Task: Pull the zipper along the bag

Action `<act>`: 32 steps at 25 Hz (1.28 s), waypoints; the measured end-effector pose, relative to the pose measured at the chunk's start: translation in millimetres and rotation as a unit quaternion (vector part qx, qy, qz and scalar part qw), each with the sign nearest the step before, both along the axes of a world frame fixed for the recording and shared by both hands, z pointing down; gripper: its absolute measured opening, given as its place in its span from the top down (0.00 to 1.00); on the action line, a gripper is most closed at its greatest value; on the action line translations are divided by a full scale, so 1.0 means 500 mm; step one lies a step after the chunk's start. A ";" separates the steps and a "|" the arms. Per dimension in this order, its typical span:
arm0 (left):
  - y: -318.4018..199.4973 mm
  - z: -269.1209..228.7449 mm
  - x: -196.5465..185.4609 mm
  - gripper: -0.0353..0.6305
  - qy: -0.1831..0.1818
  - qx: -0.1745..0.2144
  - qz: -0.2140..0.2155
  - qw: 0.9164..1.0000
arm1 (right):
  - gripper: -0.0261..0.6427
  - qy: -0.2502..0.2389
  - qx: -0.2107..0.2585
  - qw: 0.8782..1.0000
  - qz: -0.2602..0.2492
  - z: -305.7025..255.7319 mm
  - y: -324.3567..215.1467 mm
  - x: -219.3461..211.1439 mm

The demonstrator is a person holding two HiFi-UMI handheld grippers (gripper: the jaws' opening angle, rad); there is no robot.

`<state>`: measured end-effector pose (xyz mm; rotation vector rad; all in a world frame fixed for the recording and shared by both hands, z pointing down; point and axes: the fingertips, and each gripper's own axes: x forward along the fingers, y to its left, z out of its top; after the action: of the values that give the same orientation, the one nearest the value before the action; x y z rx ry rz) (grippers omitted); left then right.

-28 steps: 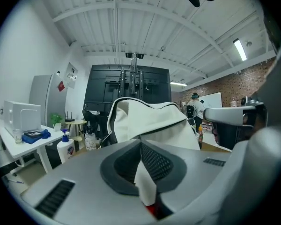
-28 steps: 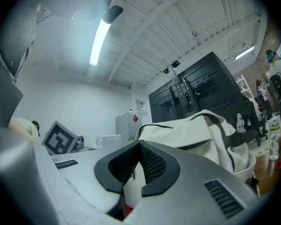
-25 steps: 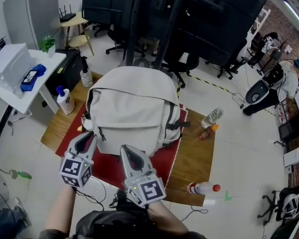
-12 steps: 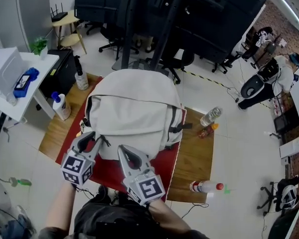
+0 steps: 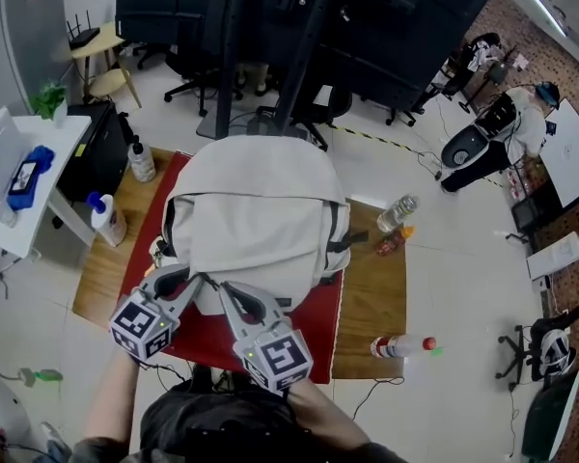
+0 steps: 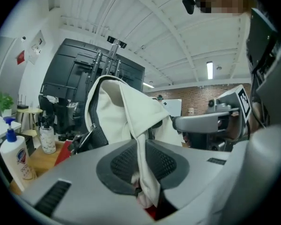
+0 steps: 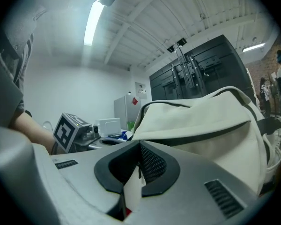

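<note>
the left tool [image 6: 143,170] has just been closing, and its pads now pinch a fold of cream cloth from the bag [image 6: 117,111]. i judge that this grip anchors the cloth so the zipper [image 7: 187,105] stays taut while it is pulled. the right tool [image 7: 138,168], just beside the left one, is nearly closed on a narrow cream tab [image 7: 131,191] with a small dark piece on it. this is probably the zipper's pull, held so it can be drawn along the dark track that arches over the bag's top. both tools meet the bag at its near lower edge. the bag sits on a red mat [image 5: 207,340] spread over the wooden table [image 5: 372,302], near the person.

counted: 2 tools, 1 bag, 1 mat and 5 bottles. a blue-topped pump bottle [image 5: 104,218] and a dark-topped pump bottle [image 5: 141,160] stand at the table's left side. a clear bottle [image 5: 398,210], a small orange bottle [image 5: 386,244] and a red-capped bottle [image 5: 400,345] are at its right, all apart from the bag.
</note>
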<state>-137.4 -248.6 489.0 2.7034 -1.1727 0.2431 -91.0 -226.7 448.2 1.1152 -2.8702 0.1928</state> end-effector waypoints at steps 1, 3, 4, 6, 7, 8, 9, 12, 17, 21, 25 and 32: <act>0.001 -0.002 -0.001 0.81 -0.005 0.004 0.014 1.000 | 0.92 0.013 -0.006 1.000 -0.002 0.007 -0.001 -0.010; 0.002 -0.001 -0.005 0.81 -0.011 0.010 0.039 0.999 | 0.92 0.034 -0.010 0.999 -0.005 0.016 -0.001 -0.031; 0.002 -0.001 -0.006 0.82 -0.009 0.010 0.049 0.999 | 0.92 0.045 -0.009 0.999 -0.003 0.021 -0.001 -0.039; 0.002 -0.001 -0.011 0.82 -0.003 0.005 0.065 0.998 | 0.90 0.070 -0.006 0.997 0.001 0.039 0.000 -0.053; 0.002 0.000 -0.012 0.82 -0.002 0.004 0.071 0.997 | 0.86 0.083 -0.005 0.996 0.001 0.049 -0.001 -0.060; 0.002 0.000 -0.013 0.82 -0.001 0.003 0.077 0.997 | 0.82 0.096 -0.003 0.995 0.002 0.058 -0.003 -0.067; 0.001 0.000 -0.013 0.82 -0.001 0.003 0.083 0.997 | 0.81 0.108 0.001 0.994 0.004 0.066 -0.006 -0.073; 0.000 0.000 -0.013 0.82 -0.002 0.002 0.097 0.995 | 0.80 0.154 0.026 0.987 0.023 0.088 -0.022 -0.088; -0.004 0.003 -0.021 0.83 0.011 -0.001 0.102 0.995 | 0.77 0.234 0.088 0.966 0.069 0.107 -0.045 -0.109; -0.006 -0.001 -0.022 0.84 0.021 -0.001 0.109 0.994 | 0.76 0.241 0.107 0.960 0.097 0.099 -0.052 -0.108; -0.009 -0.012 -0.025 0.84 0.022 -0.004 0.114 0.993 | 0.79 0.208 0.117 0.962 0.135 0.069 -0.068 -0.084; -0.010 -0.012 -0.023 0.84 0.024 -0.005 0.115 0.993 | 0.86 0.207 0.116 0.964 0.120 0.065 -0.080 -0.090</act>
<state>-149.0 -253.7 482.9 2.8175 -0.8442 0.2131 -136.1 -266.9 480.7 1.3536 -2.4281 -0.3373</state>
